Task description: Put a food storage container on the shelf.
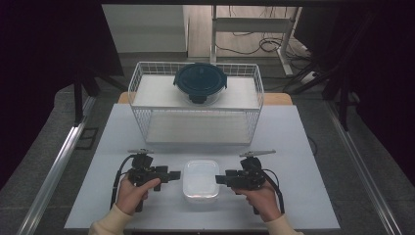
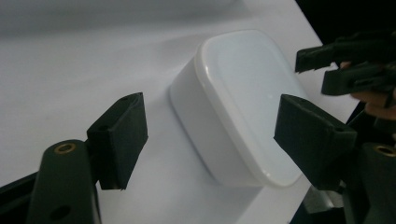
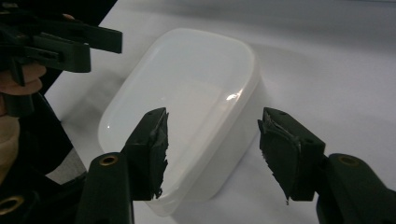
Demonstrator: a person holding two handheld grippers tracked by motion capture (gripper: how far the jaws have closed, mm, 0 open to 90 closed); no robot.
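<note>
1. while both hands sit low on the tabletop (image 1: 293, 147), the white lidded container (image 1: 200, 179) lies directly between them, lid up, well in front of the wire basket (image 1: 147, 88).
2. left tool (image 1: 174, 174): jaws spread, nothing pinched. it points sideways at the container's left wall, tips just beside it, not touching as far as i can tell.
3. right tool (image 1: 220, 179): jaws spread, nothing pinched. it points at the container's right wall, tips close to the rim.
4. container's long axis runs toward the basket, so each tool faces a long side wall.
5. both tools look about equally near; my guess is a two-sided squeeze or lift next, each closing in from its own side.
6. dark round lidded bowl (image 1: 200, 81) sits on the basket's upper shelf, well apart from the container.
</note>
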